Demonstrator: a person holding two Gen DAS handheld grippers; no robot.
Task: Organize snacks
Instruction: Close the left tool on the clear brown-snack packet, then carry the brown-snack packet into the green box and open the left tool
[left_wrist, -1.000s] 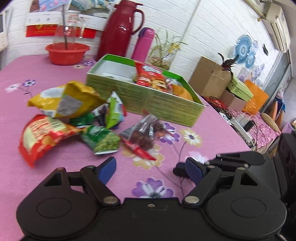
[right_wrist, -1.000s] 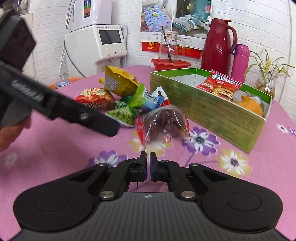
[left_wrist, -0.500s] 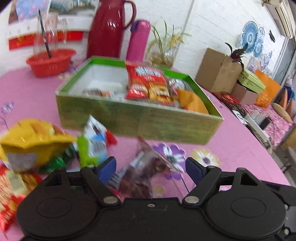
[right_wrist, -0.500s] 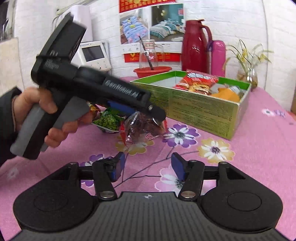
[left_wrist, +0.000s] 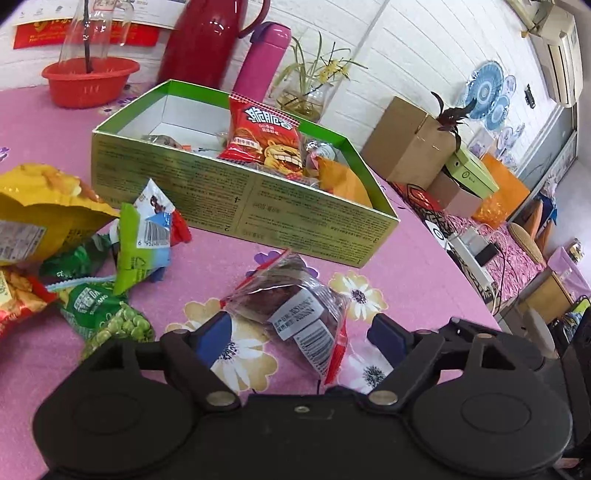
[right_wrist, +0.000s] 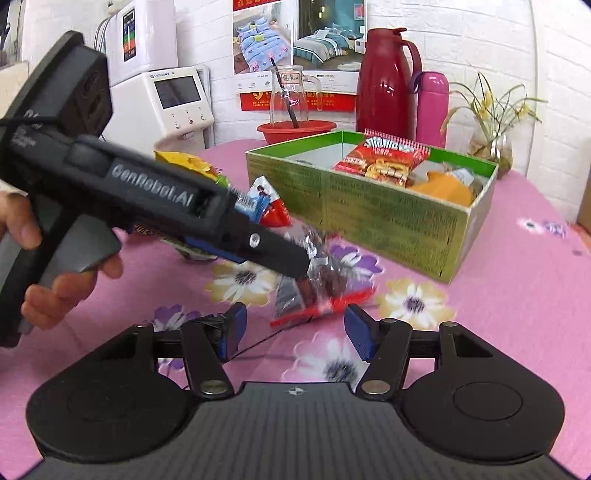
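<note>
A clear bag of brown snacks (left_wrist: 295, 310) lies on the pink flowered tablecloth, in front of the green box (left_wrist: 258, 206). My left gripper (left_wrist: 301, 338) is open, its blue pads on either side of the bag's near end. My right gripper (right_wrist: 293, 332) is open and empty, just short of the same bag (right_wrist: 325, 284). The left gripper's body (right_wrist: 147, 199) crosses the right wrist view above the bag. The green box (right_wrist: 388, 221) holds a red snack packet (left_wrist: 258, 133) and an orange packet (left_wrist: 347, 184).
A pile of loose packets lies left of the bag: yellow (left_wrist: 40, 206), green pea (left_wrist: 107, 317), light green (left_wrist: 142, 243). A red thermos (right_wrist: 388, 85), pink flask (right_wrist: 432, 107), red bowl (left_wrist: 88, 81) and plant vase (right_wrist: 491, 147) stand behind the box. The table edge (left_wrist: 461, 280) runs at the right.
My left gripper has swung from the packet pile to the clear bag and now straddles it. My right gripper went from shut to open and moved closer to the bag.
</note>
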